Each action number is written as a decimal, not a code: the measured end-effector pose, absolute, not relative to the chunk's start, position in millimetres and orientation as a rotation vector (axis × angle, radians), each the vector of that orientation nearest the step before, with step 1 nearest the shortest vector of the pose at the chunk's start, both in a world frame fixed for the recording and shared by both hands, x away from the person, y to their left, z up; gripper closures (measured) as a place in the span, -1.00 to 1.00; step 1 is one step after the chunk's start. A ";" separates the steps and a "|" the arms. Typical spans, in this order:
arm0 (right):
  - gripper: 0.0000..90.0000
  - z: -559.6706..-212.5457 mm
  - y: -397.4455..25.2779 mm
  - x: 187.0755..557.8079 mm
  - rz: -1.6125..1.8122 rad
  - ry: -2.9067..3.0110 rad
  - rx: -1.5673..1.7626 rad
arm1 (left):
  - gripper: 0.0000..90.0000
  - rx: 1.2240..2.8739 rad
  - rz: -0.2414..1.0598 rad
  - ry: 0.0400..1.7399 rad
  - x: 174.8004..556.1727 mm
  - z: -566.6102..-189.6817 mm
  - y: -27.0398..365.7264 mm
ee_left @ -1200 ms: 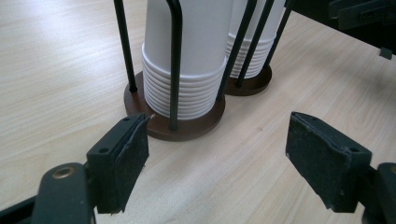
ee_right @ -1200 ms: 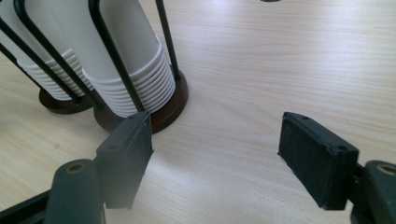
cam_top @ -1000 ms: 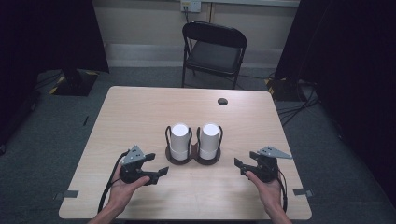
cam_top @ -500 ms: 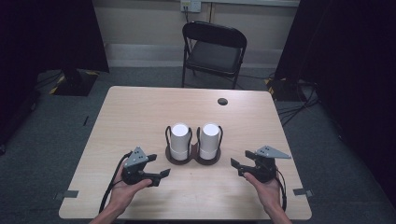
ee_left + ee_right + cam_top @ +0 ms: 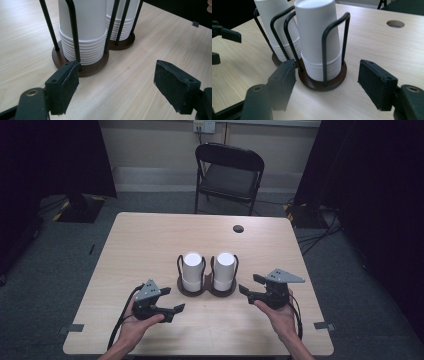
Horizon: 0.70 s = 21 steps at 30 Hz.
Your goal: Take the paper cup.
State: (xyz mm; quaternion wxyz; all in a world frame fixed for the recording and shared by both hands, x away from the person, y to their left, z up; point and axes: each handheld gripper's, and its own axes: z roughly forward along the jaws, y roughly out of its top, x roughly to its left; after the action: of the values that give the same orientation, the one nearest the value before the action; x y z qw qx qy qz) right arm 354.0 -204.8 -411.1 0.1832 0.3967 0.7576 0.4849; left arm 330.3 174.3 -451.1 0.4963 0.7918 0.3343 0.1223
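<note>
Two cup stacks [image 5: 208, 269] between grippers

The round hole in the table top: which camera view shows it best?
The high view shows the hole best: it appears whole, behind the two cup stacks, with bare table around it. The right gripper view shows it smaller, near the upper right corner.

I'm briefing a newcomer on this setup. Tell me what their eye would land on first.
Two stacks of white paper cups stand upside down in a dark wire holder at the middle of the pale wooden table. The left claw and right claw, both open, flank the holder on the near side, each aimed at it. Beyond the far edge stands a black folding chair.
</note>
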 end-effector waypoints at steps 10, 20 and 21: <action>-0.40 -393.0 -195.8 368.5 1.401 2.137 1.052 | -0.55 1.928 0.292 0.807 332.3 -452.2 175.6; -0.38 -381.0 -179.2 383.2 1.414 2.136 0.986 | -0.55 1.931 0.307 0.790 330.7 -450.1 175.7; -0.38 -379.7 -177.4 384.9 1.418 2.137 0.977 | -0.55 1.926 0.301 0.795 330.6 -450.4 175.3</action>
State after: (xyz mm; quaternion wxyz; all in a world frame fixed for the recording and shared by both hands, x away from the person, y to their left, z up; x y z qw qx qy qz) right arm 384.9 -177.4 -379.7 0.1975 0.3490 0.7633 0.5065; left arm 330.6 175.3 -450.4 0.4951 0.7949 0.3279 0.1243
